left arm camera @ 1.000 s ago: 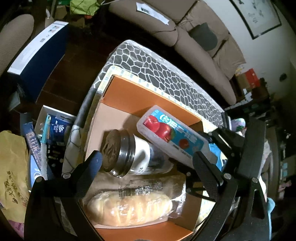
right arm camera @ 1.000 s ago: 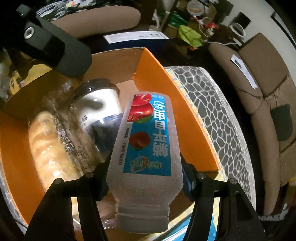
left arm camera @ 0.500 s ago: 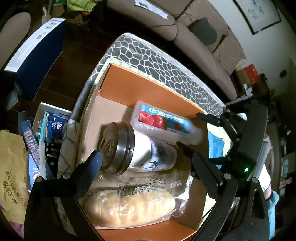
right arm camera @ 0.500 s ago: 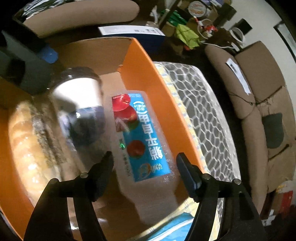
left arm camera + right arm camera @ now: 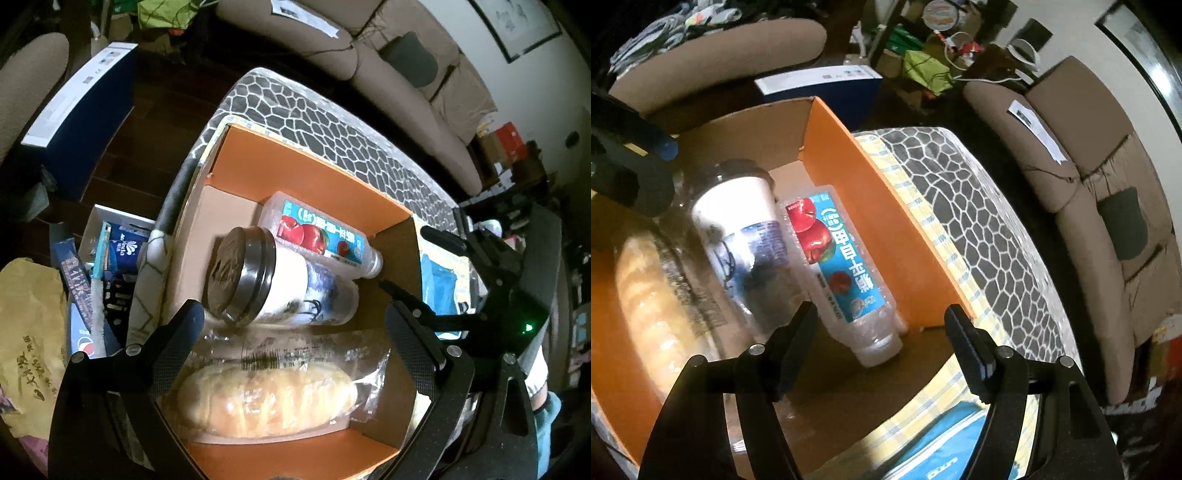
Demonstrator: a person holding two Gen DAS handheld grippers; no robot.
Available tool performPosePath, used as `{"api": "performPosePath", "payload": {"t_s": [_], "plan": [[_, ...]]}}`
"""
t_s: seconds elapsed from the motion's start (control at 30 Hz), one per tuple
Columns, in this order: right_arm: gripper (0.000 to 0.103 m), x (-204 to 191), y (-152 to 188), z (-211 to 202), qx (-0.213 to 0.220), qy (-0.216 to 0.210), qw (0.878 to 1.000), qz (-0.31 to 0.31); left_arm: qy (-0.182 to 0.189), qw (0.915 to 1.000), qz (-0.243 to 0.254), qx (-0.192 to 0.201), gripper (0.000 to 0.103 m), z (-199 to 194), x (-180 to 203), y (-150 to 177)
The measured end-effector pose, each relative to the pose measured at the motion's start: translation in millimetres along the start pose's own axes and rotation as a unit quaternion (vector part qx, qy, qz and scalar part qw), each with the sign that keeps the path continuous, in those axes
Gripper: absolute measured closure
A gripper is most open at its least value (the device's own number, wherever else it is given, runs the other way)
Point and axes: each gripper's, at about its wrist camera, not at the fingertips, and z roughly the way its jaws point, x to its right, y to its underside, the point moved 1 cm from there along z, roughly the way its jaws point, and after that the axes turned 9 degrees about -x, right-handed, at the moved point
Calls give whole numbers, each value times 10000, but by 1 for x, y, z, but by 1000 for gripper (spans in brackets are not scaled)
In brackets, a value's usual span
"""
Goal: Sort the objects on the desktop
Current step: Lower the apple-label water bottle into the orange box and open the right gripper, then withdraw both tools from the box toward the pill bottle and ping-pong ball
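An orange cardboard box [image 5: 314, 173] holds three things lying on their sides. An apple-drink bottle [image 5: 317, 236] rests along the far wall. Against it lies a white cup with a dark lid [image 5: 280, 288], and nearest me a wrapped bread loaf [image 5: 266, 398]. My left gripper [image 5: 293, 314] hovers open over the cup and bread, holding nothing. In the right wrist view the bottle [image 5: 846, 266] lies free beside the cup [image 5: 746, 229] and the bread [image 5: 653, 306]. My right gripper [image 5: 882, 314] is above the bottle's cap end, its jaws opening, with no pad touching it.
The box sits on a table with a grey pebble-pattern top [image 5: 332, 122]. A blue packet [image 5: 439, 288] lies right of the box. Left of the table are a crate of goods [image 5: 110, 258], a yellow bag [image 5: 26, 332] and a dark blue carton [image 5: 85, 110]. A beige sofa [image 5: 406, 74] stands behind.
My right gripper let go of the apple-drink bottle, which dropped flat into the box beside the cup. The gripper then drew back and up. My left gripper stayed open and nearly still.
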Motion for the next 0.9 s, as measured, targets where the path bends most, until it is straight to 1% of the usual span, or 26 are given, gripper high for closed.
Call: {"api": "performPosePath", "payload": {"t_s": [0.23,0.4,0.53,0.9], "plan": [[26,-15,18,-22,60,-38,9999,95,-59,10000,64,-4,5,-9,7,22],[24,-27,30,-36,112,-92,9998,155,-106,9999,76,-56,4,-8,8,40],[23,-37,40,-45,115,-279,9994,190,-122,9999,13,-34,3,-12,5,54],[23,-66,66,-76,241,-230,9988,355,-395,9991,124,82,3,-28,10,90]]}}
